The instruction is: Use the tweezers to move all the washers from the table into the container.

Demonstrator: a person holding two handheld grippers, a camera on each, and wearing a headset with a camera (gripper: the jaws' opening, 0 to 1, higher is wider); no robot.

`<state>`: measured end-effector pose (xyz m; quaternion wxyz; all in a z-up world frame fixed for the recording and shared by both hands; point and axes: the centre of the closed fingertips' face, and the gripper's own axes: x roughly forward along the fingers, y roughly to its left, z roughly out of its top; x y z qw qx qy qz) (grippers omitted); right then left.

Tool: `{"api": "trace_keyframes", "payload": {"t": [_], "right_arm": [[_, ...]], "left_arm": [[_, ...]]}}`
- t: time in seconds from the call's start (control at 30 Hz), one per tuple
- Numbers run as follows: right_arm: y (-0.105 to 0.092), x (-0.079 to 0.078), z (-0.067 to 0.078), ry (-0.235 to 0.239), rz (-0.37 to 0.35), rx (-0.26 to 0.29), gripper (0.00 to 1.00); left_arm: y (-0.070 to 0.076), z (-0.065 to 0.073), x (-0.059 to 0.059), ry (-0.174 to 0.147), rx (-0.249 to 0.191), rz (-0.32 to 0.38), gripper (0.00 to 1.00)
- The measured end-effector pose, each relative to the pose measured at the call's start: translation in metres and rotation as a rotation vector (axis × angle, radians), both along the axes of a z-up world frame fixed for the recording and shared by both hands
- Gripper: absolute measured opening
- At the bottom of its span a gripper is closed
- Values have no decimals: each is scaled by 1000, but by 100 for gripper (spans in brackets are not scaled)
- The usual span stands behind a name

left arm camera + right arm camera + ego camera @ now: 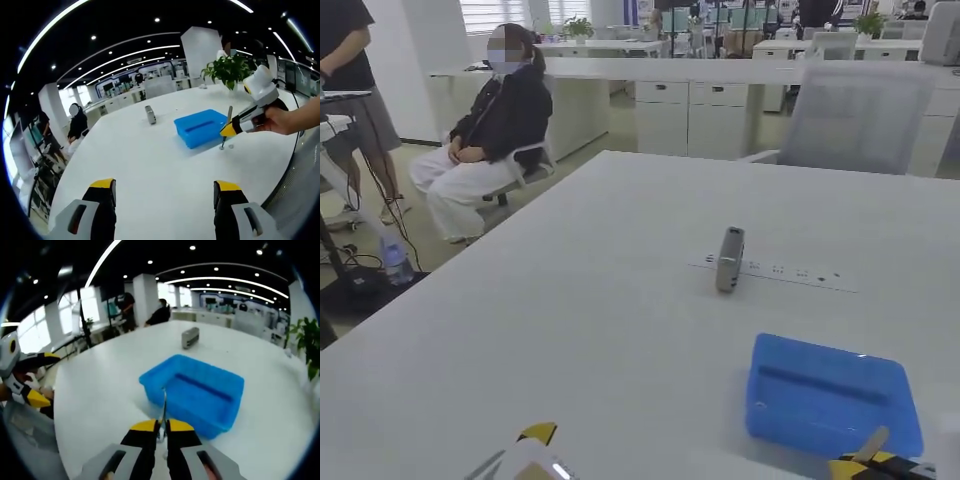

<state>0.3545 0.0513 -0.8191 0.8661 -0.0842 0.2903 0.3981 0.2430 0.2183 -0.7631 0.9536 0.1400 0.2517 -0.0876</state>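
Note:
The blue container [830,395] sits on the white table [600,330] at the near right. My right gripper [161,426] is shut on thin metal tweezers [163,407], which point forward over the near rim of the container [195,390]. In the left gripper view, the right gripper [235,127] holds the tweezers [228,125] tip-down on the table beside the container [200,126], close to a small washer [231,147]. My left gripper [165,200] stands open above bare table with nothing between its fingers.
A small grey box [729,258] stands on a flush power strip [790,271] mid-table. A potted plant [230,70] stands at the table's far end. A person sits on a chair [490,140] beyond the left edge, and an office chair [860,115] stands behind the table.

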Motion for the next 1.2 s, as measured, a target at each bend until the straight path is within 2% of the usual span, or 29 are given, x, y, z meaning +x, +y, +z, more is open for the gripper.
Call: {"api": "trace_keyframes", "payload": {"t": [0.13,0.47,0.6,0.67,0.93,1.13,1.2], "right_arm": [[2,-1,0,-22,16,-28,3],[1,3,4,-36,8,-22,3],[-1,4,0,-33,9,-31,4],[-2,4,-4,-16,7,-25,4],[0,0,-3,-45,19,-40,3],[0,2,-2,-14,12,-73,2],[0,2,3,-20,19,-72,2]], "left_arm": [[1,0,0,-1,1,5,81],[1,-1,0,2,6,2,81],[1,-1,0,4,6,0,81],[1,-1,0,3,9,1,81],[2,-1,0,4,11,6,80],[4,1,1,-6,10,16,81],[5,2,1,-11,8,21,81]]}}
